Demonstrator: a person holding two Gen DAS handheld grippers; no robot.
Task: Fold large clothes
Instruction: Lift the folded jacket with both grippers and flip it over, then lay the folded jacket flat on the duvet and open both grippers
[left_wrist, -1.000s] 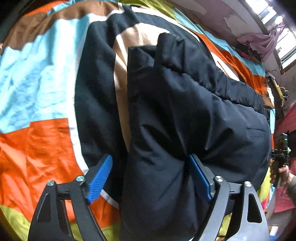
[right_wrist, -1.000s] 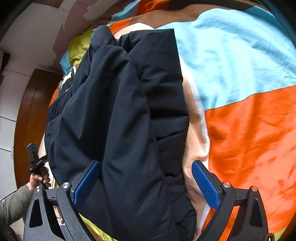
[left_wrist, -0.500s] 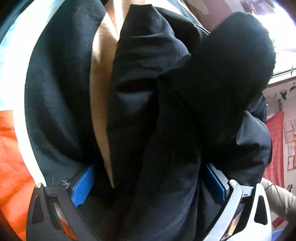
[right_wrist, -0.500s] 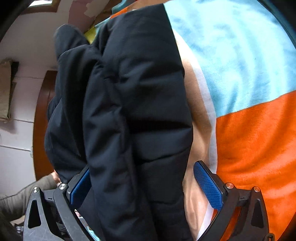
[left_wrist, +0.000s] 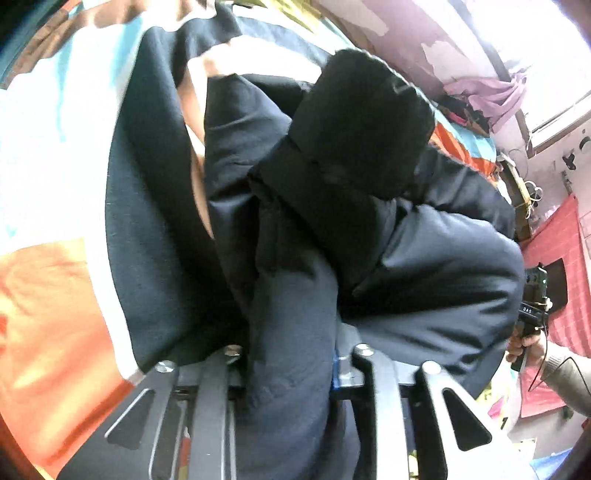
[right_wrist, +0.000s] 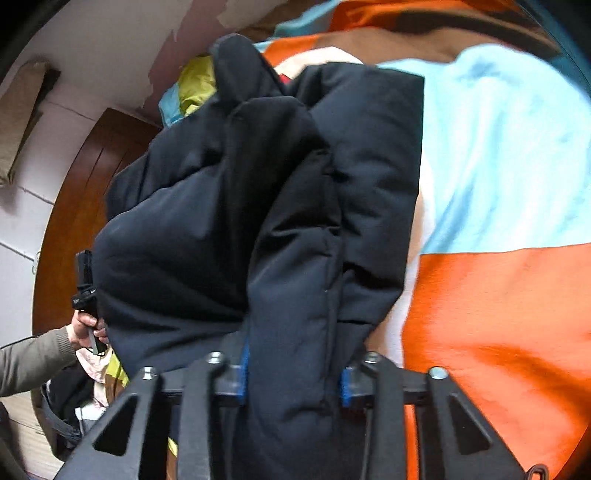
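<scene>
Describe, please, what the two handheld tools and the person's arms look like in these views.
Both the left tool and right tool have black, ribbed plastic finger frames with triangular cut-outs, silver screw heads and blue pads. Seen from across, each tool is a black block on a pistol-style handle. The left hand emerges from an olive-grey knit sleeve; a thin black cable hangs by the right hand.

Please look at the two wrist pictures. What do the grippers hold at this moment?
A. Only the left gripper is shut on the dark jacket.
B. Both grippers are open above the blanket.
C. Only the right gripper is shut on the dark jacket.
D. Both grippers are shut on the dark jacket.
D: in each wrist view, the jaws of the left gripper and the right gripper press a fold of the dark jacket from both sides.
</scene>
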